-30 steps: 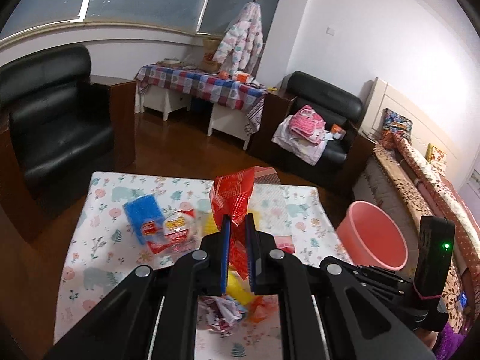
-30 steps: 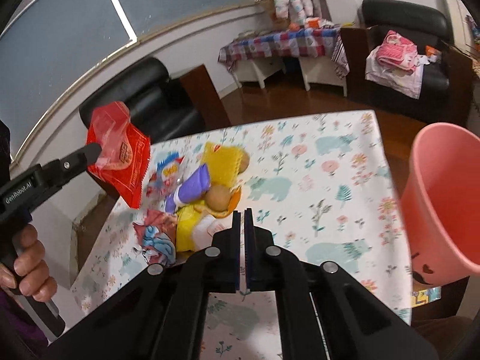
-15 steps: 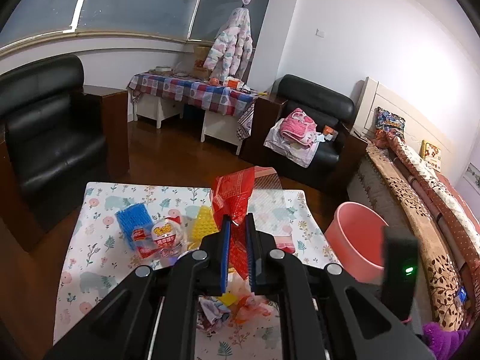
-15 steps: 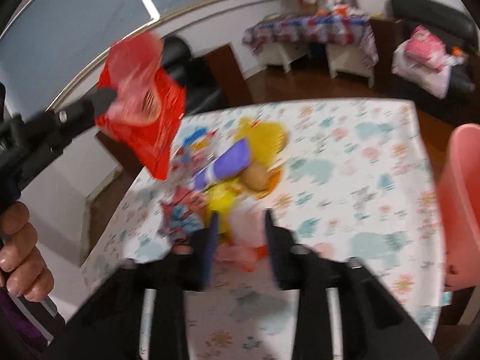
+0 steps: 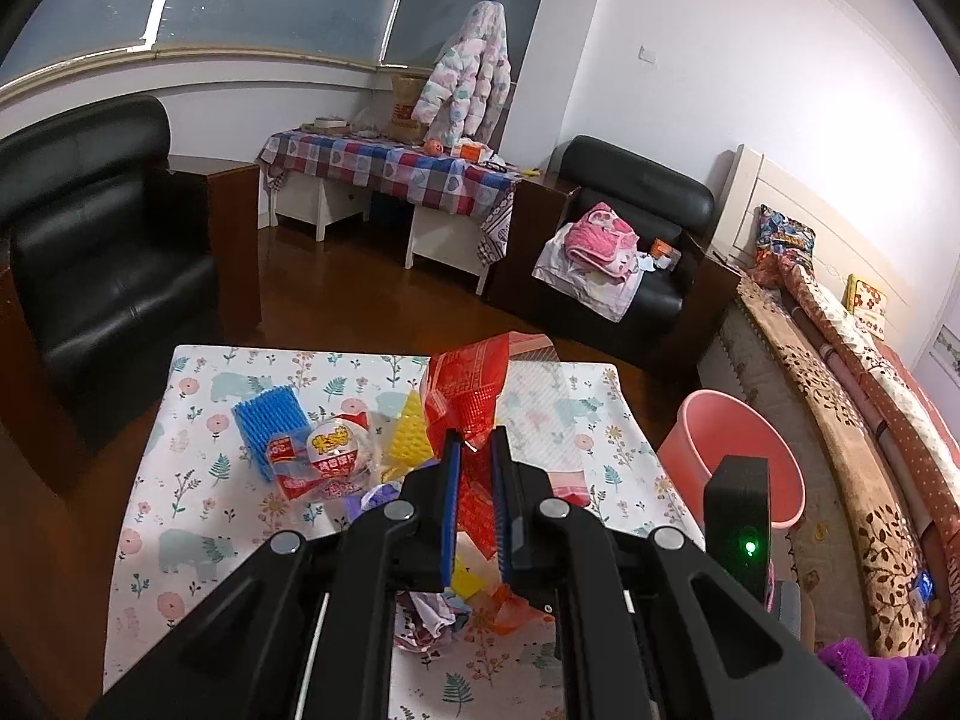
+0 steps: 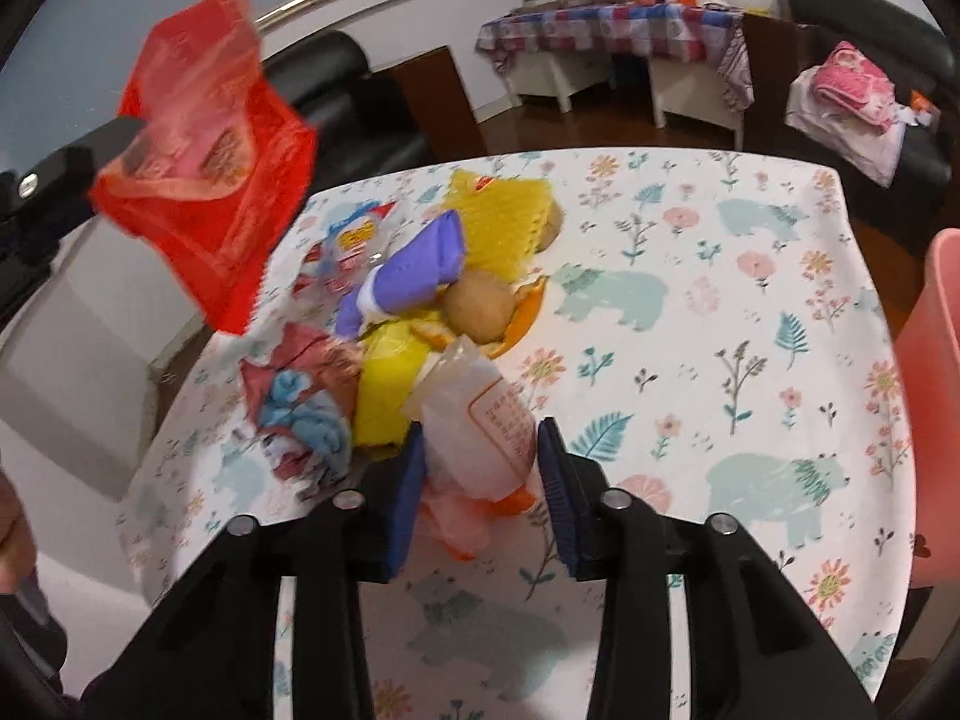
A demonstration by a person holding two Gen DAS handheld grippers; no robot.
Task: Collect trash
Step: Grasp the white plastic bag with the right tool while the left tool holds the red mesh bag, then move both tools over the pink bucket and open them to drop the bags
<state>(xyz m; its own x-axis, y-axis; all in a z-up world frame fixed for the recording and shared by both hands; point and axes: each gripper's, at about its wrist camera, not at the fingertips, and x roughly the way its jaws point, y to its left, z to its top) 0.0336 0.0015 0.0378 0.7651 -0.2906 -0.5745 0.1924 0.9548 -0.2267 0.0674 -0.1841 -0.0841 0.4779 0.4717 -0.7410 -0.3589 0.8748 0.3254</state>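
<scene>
A red wrapper, print unreadable, is clamped in the left gripper; a white packet beside the bucket is straddled by the wide-open right gripper.

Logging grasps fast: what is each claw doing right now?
Left claw: closed on the crinkly red plastic snack wrapper.
Right claw: open around the white plastic packet with orange print.

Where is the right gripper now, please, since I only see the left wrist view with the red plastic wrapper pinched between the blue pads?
Observer: The right gripper is open, its jaws either side of a white wrapper with orange print at the pile's near edge.
Operator: Is it gripped?
Observer: Not yet; there is a gap at each pad.
Operator: Is my red wrapper clear of the pile?
Observer: Yes, the red plastic wrapper hangs in the air, left of the floral tablecloth.
</scene>
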